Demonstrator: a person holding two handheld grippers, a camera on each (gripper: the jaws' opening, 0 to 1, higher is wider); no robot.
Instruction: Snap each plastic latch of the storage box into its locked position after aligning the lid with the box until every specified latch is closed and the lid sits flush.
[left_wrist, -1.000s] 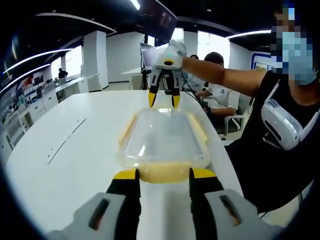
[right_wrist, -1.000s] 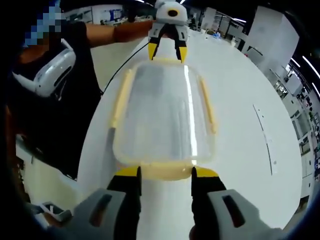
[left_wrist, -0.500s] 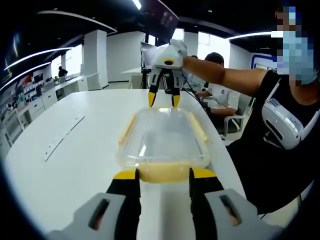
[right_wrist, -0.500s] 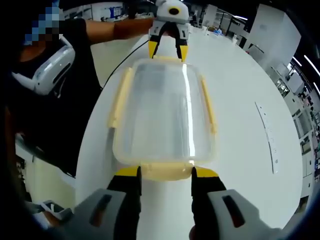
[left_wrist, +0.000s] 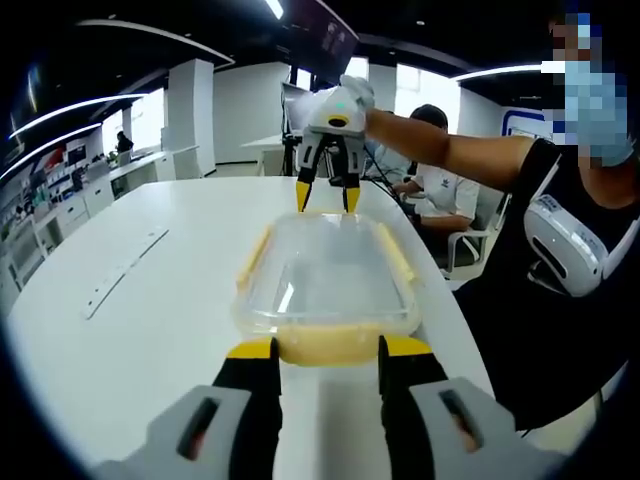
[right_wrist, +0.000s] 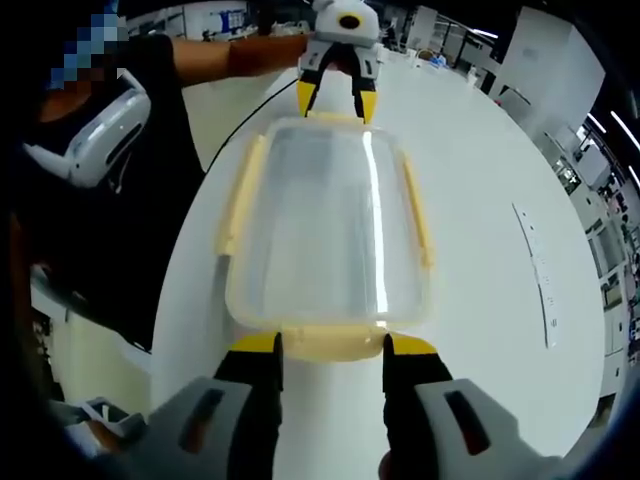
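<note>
A clear storage box with its lid (left_wrist: 326, 272) (right_wrist: 330, 220) on lies lengthwise on the white table (left_wrist: 130, 340) (right_wrist: 490, 200). Pale yellow latches run along its long sides (left_wrist: 253, 257) (right_wrist: 240, 195) (right_wrist: 416, 210). My left gripper (left_wrist: 328, 350) stands open at the near end in the left gripper view, its yellow tips either side of the end latch (left_wrist: 326, 346). My right gripper (right_wrist: 331, 346) is open the same way at the opposite end latch (right_wrist: 331, 342). Each gripper shows at the far end of the other's view: the right gripper (left_wrist: 326, 195), the left gripper (right_wrist: 335, 98).
The person holding the grippers, in black with a white device (left_wrist: 560, 245) (right_wrist: 95, 145) on the chest, stands along one long table edge. Seated people (left_wrist: 435, 165) are behind the table. A thin strip (left_wrist: 120, 275) (right_wrist: 535, 280) lies on the table's open side.
Both views have shifted slightly. The grippers stay at the two ends of the box, jaws as wide as before.
</note>
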